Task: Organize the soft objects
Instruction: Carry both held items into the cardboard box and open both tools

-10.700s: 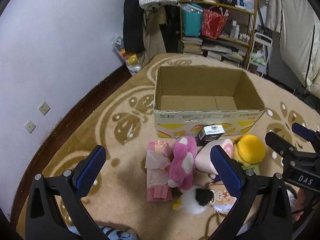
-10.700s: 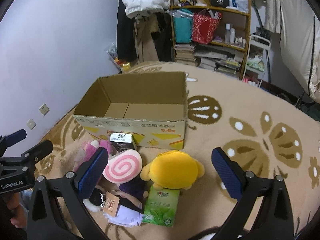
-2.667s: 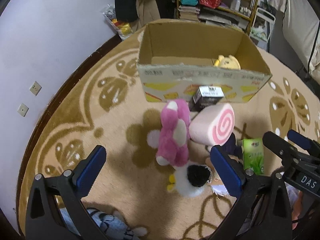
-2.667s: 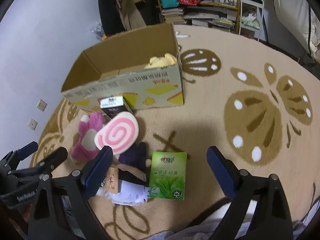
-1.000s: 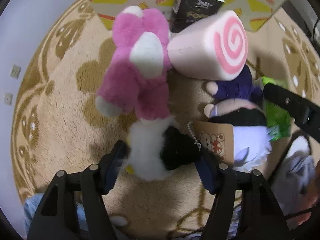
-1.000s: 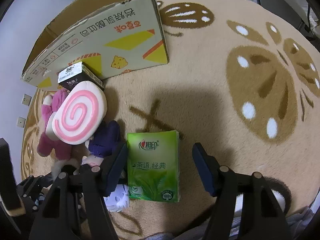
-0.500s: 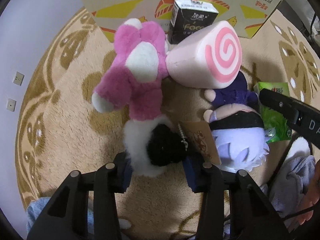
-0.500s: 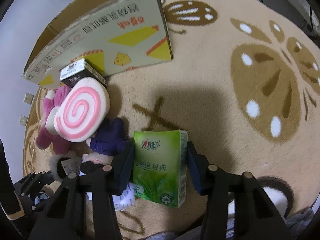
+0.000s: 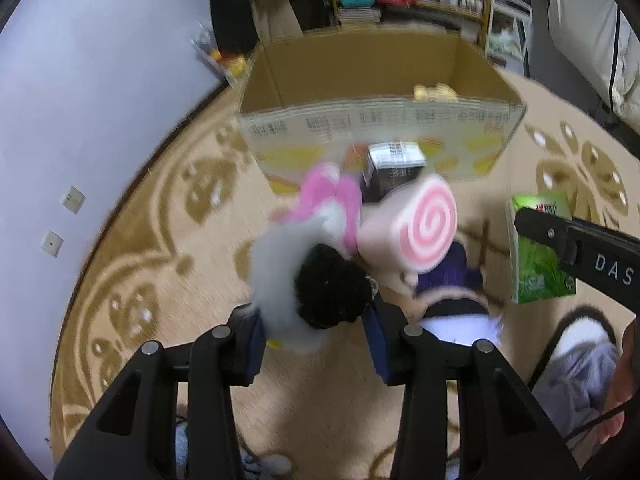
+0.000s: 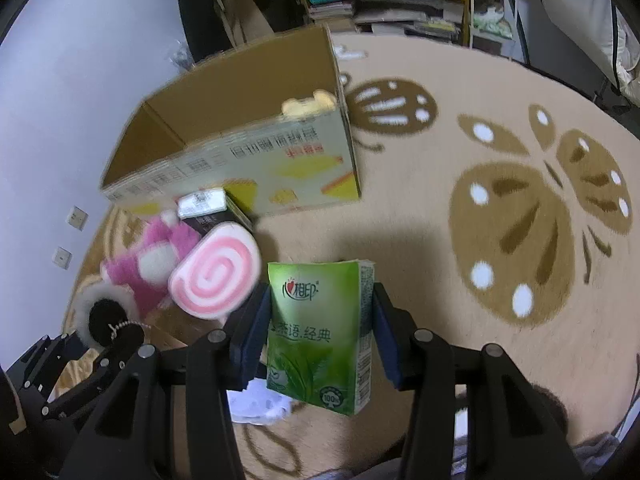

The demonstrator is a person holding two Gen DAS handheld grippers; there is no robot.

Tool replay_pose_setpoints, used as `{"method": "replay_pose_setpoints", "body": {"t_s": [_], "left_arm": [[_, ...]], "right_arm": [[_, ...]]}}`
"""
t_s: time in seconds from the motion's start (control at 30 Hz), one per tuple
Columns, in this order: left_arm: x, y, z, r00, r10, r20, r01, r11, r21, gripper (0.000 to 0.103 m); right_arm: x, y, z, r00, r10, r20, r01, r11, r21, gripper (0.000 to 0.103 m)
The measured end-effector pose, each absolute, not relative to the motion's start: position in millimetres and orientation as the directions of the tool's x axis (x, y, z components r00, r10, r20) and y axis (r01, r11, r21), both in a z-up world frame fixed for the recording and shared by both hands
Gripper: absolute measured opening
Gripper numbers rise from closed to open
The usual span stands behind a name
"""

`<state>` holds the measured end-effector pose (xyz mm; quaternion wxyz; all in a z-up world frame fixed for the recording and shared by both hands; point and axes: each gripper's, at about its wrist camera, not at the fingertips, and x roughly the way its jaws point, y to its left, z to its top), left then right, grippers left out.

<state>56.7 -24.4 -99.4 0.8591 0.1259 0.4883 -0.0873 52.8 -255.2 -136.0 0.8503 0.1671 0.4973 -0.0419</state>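
Gripping a white-and-black plush point(image 9: 308, 284), the left gripper point(image 9: 316, 344) is clamped on it above the rug point(image 9: 160, 240); the right gripper point(image 10: 318, 336) clasps a green tissue pack point(image 10: 320, 332). Between them and the cardboard box point(image 9: 376, 120) lie a pink plush point(image 9: 336, 200), swirl cushion point(image 9: 424, 228) and black carton point(image 9: 394, 164).

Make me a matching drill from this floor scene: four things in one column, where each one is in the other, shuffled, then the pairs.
1. green tissue pack
2. white and black plush
3. yellow plush
4. black carton

A. inside the cardboard box
B. in the left claw
C. on the carpet against the box front
D. in the right claw

Pairs: 1-D, 2-B, 3-A, 4-C
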Motion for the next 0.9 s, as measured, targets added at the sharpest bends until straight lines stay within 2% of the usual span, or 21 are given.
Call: {"method": "replay_pose_setpoints", "body": {"t_s": [0.27, 0.53, 0.9], "left_arm": [[70, -7, -66, 0.612, -0.057, -0.788, 0.229, 0.967, 0.108, 0.041], [86, 3, -40, 0.706, -0.043, -0.707, 0.200, 0.970, 0.141, 0.042], [122, -1, -23, 0.762, -0.044, -0.646, 0.190, 0.969, 0.159, 0.041]], "right_arm": [[51, -264, -109, 0.592, 0.127, -0.795, 0.225, 0.922, 0.315, 0.052], [58, -268, -94, 0.641, 0.134, -0.756, 0.214, 0.914, 0.344, 0.052], [78, -267, -74, 0.703, 0.145, -0.697, 0.170, 0.917, 0.362, 0.052]]}}
